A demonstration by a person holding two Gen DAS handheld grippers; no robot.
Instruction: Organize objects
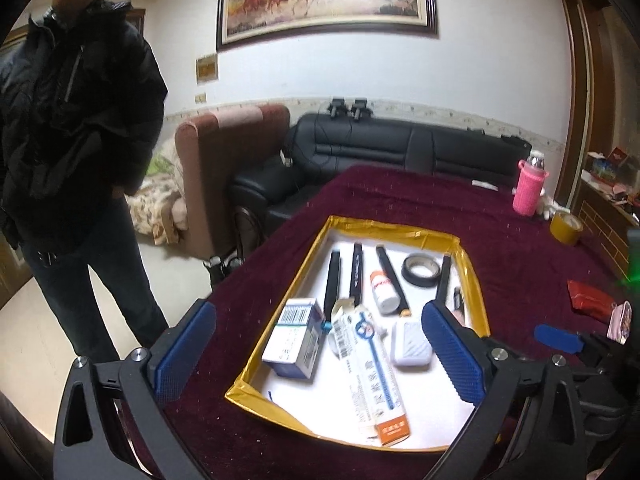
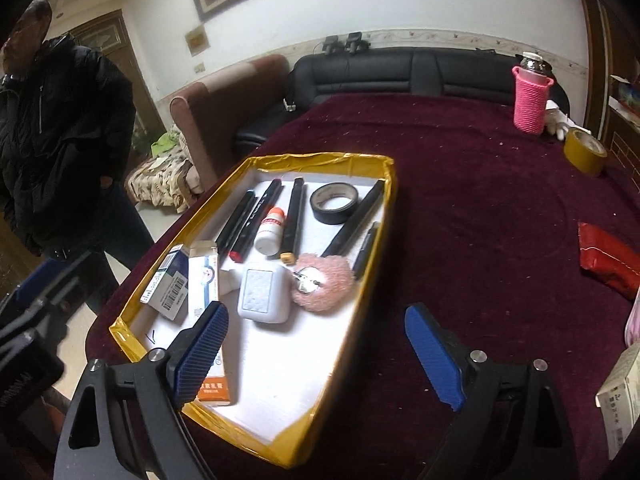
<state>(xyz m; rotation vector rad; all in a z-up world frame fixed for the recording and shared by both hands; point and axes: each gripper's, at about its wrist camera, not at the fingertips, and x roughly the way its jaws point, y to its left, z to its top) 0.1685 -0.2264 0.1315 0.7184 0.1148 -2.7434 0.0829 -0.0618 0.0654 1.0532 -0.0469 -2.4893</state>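
A gold-rimmed tray (image 1: 392, 229) (image 2: 320, 159) with a white floor lies on the maroon tablecloth (image 2: 480, 220). In it are several black markers (image 2: 296, 216), a black tape roll (image 2: 334, 202), a white bottle (image 2: 272, 232), a white case (image 2: 264, 294), a pink fluffy keychain (image 2: 324, 284), a blue-white box (image 1: 296, 336) and a long carton (image 1: 372, 372). My left gripper (image 1: 320, 320) hovers open over the tray's near end, empty. My right gripper (image 2: 316, 316) is open and empty too, straddling the tray's right rim just short of the keychain.
A person in a dark jacket (image 1: 72, 120) stands left of the table. A pink-sleeved bottle (image 2: 530, 98) and a yellow tape roll (image 2: 584, 152) sit far right. A red packet (image 2: 608, 260) and a carton (image 2: 620, 392) lie at the right edge. A black sofa (image 1: 400, 148) stands behind.
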